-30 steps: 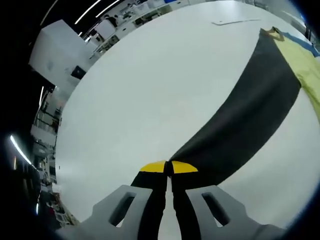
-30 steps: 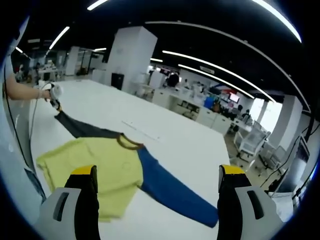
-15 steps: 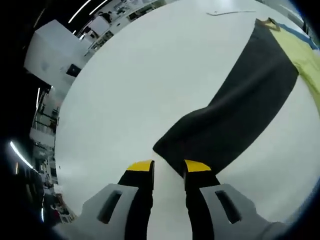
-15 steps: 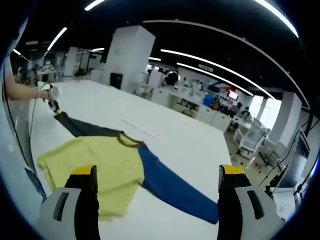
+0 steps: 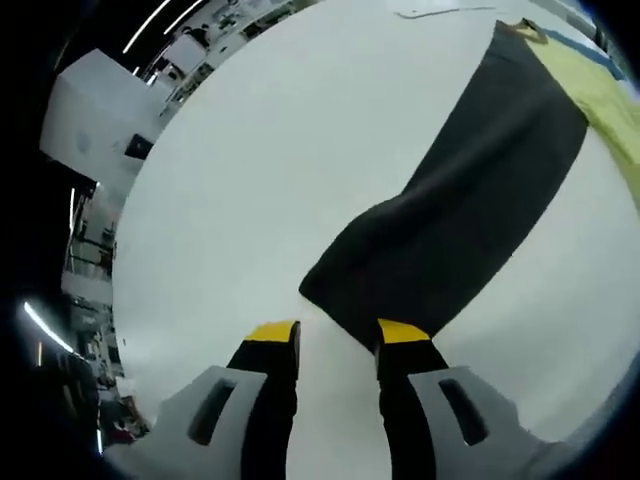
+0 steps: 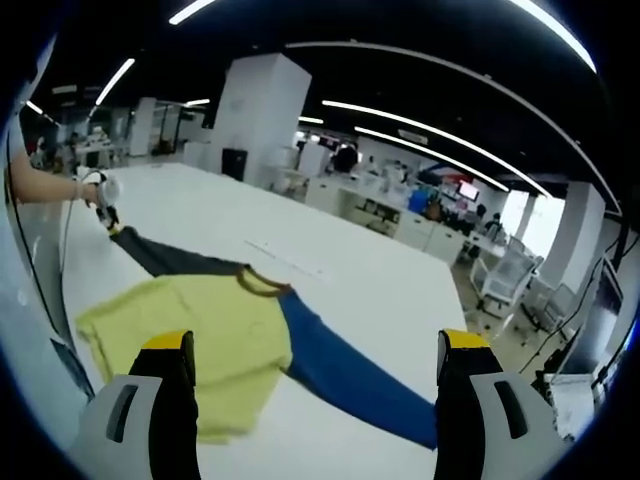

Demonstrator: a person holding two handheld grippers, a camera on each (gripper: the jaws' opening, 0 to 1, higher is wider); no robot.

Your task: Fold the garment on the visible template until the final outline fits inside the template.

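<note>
Through the left gripper view I see my left gripper [image 5: 338, 337], its yellow-tipped jaws spread with bare white table [image 5: 250, 180] showing between them. The cuff end of the long black sleeve [image 5: 450, 220] lies flat just beyond the tips, the right jaw at or over its edge and the left jaw clear of it; nothing is pinched. The sleeve runs away toward the upper right, where it joins the pale yellow body of the garment [image 5: 600, 90] at a brown collar [image 5: 525, 30].

In the right gripper view, my right gripper [image 6: 314, 345] hangs well above the table with its jaws spread wide and holding nothing. Below it the whole long-sleeved shirt is laid out: yellow torso [image 6: 195, 330], black sleeve [image 6: 160, 257] stretched toward the far left, blue sleeve [image 6: 350, 375] stretched toward the lower right. At the black cuff a person's hand [image 6: 85, 188] holds the left gripper [image 6: 108, 212]. A thin pale strip [image 6: 285, 258] lies on the table beyond the collar; I cannot make out any template outline from here.

My judgement: the sleeves are spread flat and folding comes next. To do it well I would take each cuff squarely, catching both layers, lift just enough to clear the table, carry it across the torso and lay it down without dragging the yellow body askew.
</note>
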